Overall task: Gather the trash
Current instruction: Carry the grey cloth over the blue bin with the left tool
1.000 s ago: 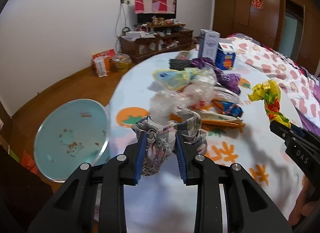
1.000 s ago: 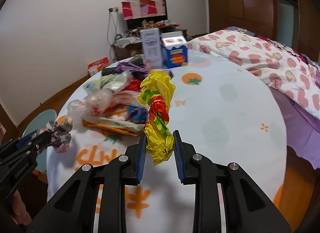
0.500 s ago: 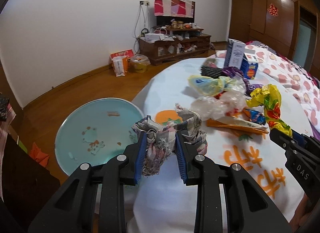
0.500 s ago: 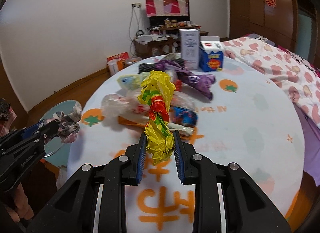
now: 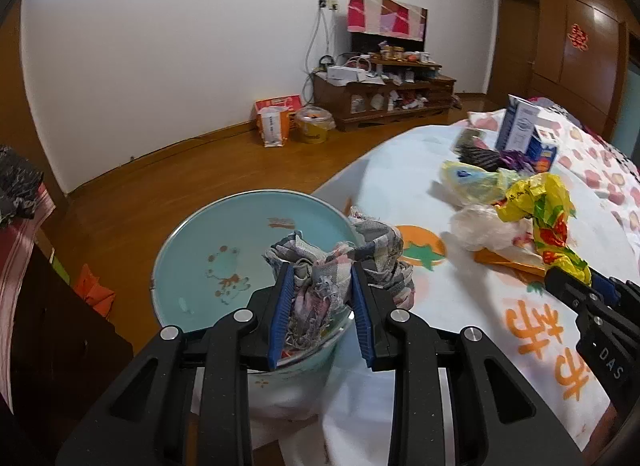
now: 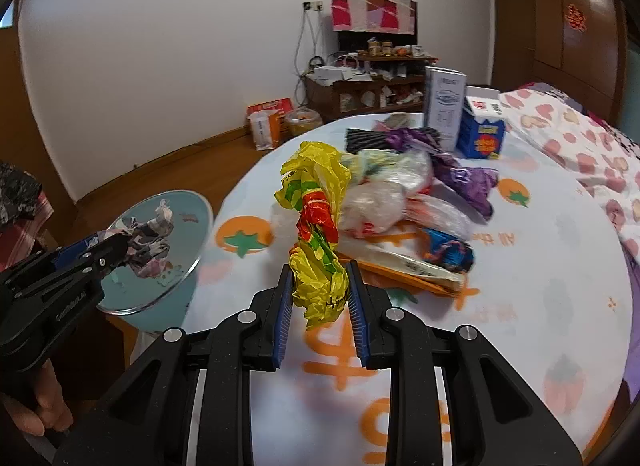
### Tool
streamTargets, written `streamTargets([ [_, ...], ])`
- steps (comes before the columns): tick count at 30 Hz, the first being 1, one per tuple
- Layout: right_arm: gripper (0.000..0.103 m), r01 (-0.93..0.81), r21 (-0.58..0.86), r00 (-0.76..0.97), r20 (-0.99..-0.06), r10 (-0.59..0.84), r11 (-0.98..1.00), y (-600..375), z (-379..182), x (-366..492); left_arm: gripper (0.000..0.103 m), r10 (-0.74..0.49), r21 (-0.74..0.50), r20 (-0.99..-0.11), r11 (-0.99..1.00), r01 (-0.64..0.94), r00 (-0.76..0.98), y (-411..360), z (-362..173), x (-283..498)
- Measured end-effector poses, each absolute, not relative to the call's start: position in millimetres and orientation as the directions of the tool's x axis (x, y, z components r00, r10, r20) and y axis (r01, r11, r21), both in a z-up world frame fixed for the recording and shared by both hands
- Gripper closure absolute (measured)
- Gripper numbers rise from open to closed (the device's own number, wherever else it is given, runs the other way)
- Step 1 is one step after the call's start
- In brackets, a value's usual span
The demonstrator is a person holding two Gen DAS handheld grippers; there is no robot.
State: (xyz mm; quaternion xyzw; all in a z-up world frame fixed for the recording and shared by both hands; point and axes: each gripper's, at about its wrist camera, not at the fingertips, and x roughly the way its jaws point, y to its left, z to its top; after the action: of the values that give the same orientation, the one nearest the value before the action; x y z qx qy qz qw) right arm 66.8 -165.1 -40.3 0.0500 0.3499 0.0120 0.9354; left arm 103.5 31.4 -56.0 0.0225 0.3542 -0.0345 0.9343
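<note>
My left gripper is shut on a crumpled plaid cloth scrap and holds it over the near rim of a light blue round basin beside the table. It also shows in the right wrist view with the cloth above the basin. My right gripper is shut on a crumpled yellow plastic wrapper, held above the table; the wrapper also shows in the left wrist view.
A round table with a white fruit-print cloth carries a pile of wrappers and bags, a purple bag and two cartons. A bed lies at right. A wooden cabinet stands by the far wall.
Both grippers have swung left with their loads. The left gripper with the cloth now hangs over the basin's rim, and the basin is nearer and larger in view.
</note>
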Motion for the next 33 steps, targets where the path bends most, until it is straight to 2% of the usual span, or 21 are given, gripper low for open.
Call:
streamTargets([
  [33,0.076,-0.188,0.092,0.704,-0.682,0.2,0.978,-66,-50,119,0.074,0.081,0.002,-0.702,0.994,-0.111,0.707,116,-79,137],
])
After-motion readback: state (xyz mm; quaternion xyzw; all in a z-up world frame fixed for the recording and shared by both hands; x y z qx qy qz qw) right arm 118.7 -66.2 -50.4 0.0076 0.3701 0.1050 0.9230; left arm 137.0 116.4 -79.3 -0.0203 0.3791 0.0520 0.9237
